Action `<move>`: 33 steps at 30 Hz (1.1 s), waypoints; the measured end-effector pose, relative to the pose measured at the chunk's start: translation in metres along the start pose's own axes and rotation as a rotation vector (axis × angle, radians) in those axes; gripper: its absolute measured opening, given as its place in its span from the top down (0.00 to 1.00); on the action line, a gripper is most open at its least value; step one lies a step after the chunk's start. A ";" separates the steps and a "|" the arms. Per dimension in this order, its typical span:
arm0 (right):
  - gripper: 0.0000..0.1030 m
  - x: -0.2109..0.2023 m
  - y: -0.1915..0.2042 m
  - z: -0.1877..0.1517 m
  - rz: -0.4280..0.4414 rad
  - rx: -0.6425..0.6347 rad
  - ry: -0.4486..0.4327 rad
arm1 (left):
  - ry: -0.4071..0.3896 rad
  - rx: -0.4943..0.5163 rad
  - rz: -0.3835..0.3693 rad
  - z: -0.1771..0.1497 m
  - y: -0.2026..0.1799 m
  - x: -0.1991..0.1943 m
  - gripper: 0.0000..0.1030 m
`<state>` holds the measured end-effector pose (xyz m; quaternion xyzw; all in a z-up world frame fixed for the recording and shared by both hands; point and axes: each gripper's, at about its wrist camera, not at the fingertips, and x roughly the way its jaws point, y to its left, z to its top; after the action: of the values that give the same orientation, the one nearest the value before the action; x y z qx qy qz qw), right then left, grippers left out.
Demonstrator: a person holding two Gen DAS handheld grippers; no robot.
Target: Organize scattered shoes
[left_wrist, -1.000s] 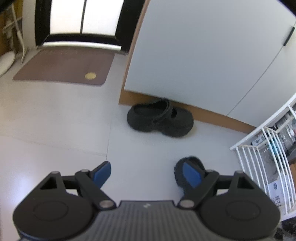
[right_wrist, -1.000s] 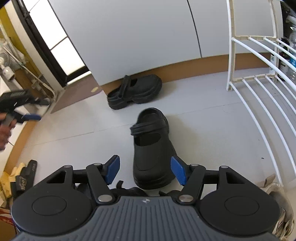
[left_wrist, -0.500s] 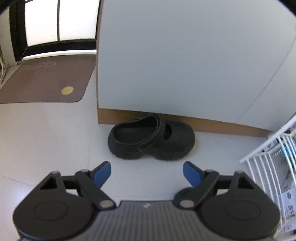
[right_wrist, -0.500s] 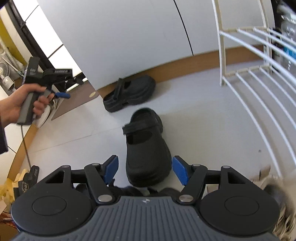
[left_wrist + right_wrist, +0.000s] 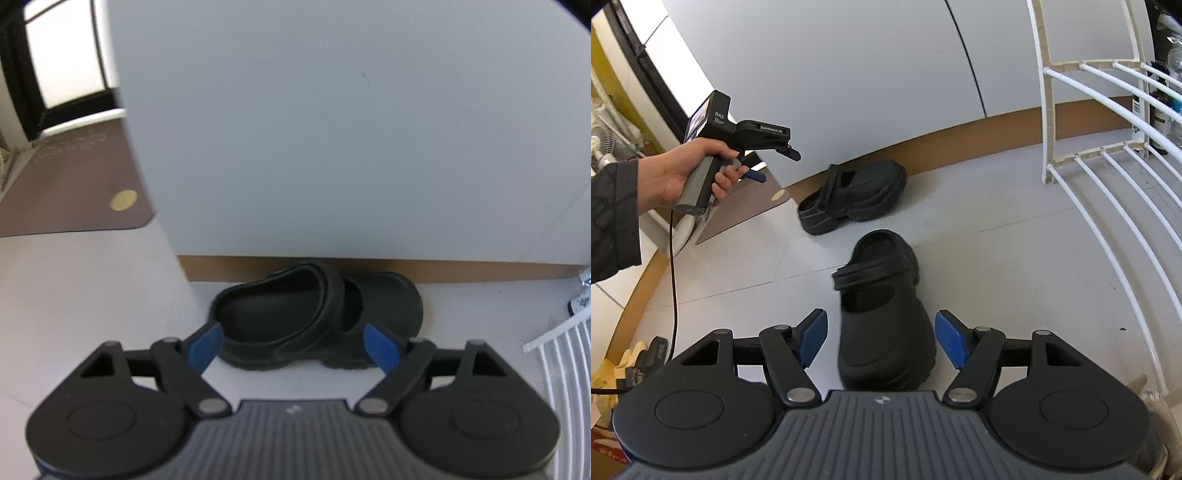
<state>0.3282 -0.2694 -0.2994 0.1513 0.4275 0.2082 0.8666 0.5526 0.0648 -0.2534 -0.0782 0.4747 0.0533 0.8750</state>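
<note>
Two black chunky clogs lie on the pale floor. One clog (image 5: 317, 317) lies sideways against the brown baseboard, toe to the right; it also shows in the right wrist view (image 5: 853, 195). My left gripper (image 5: 293, 341) is open, its blue pads just in front of this clog, not touching. It also shows held in a hand (image 5: 772, 153) in the right wrist view. The second clog (image 5: 886, 314) lies in the middle of the floor, toe toward me. My right gripper (image 5: 881, 338) is open, with its blue pads on either side of the toe, apart from it.
A grey cabinet front (image 5: 351, 147) stands above the baseboard (image 5: 480, 269). A white wire rack (image 5: 1108, 184) stands at the right. A brown doormat (image 5: 74, 192) lies by the glass door at the left. Yellow items and a cable (image 5: 672, 277) lie at the lower left.
My left gripper has swung right and moved up close to the clog at the baseboard. My right gripper has edged forward over the second clog's toe. Both stay open.
</note>
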 end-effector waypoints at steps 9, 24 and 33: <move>0.33 0.021 -0.015 0.001 -0.030 0.005 0.029 | -0.030 0.028 0.030 0.012 -0.027 0.041 0.32; 0.33 0.019 -0.025 -0.007 -0.080 -0.002 0.062 | 0.066 0.076 0.127 0.012 -0.051 0.107 0.68; 0.33 0.002 -0.030 -0.011 -0.104 0.019 0.059 | 0.077 0.127 0.189 0.006 -0.047 0.086 0.71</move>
<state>0.3272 -0.2938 -0.3207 0.1308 0.4622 0.1632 0.8617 0.6121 0.0210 -0.3188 0.0206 0.5156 0.1026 0.8504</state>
